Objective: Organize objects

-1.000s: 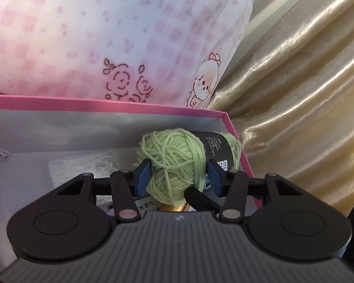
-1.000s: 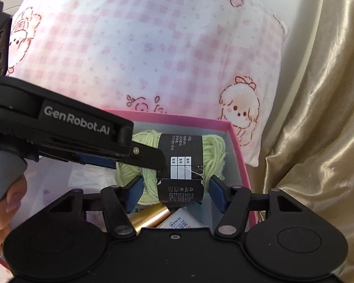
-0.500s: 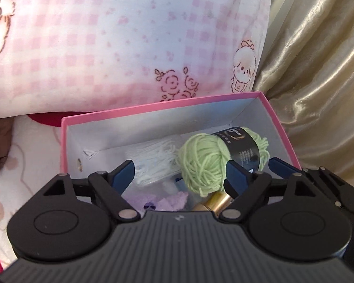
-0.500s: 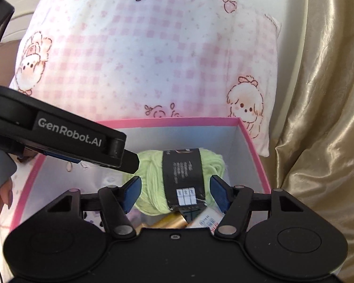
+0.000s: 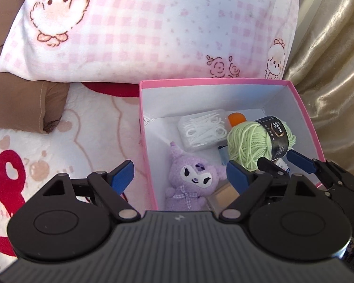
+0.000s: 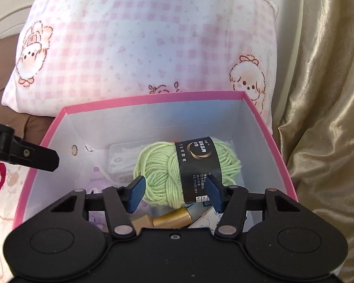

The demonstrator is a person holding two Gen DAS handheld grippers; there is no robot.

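Wide apart and holding nothing, the left gripper (image 5: 180, 175) has just been opening; its left pad is outside the pink box (image 5: 224, 81), over the cartoon-print blanket (image 5: 59, 141), and its right pad is over the box's inside. Beyond the blanket at far left sits a brown cushion (image 5: 18, 99), partly cut off by the frame edge. A pink checked pillow (image 5: 153, 28) stands behind the box.

Inside the box, at the near left, lies a purple plush toy (image 5: 192, 179), its lower part hidden behind the gripper body. Farther back is a clear case of white loops (image 5: 201, 129); what they are is hard to tell. An orange thing (image 5: 236, 119) peeks from behind the green yarn ball (image 6: 186, 169), which lies toward the right of the box with a black label around it. Under the yarn a gold tube (image 6: 174, 219) and some printed packets show only in part.

Narrower, the right gripper (image 6: 174, 193) has just been closing; the yarn's near end sits between its pads, but they do not clearly press it. Gold curtain fabric (image 6: 318, 94) hangs at far right.
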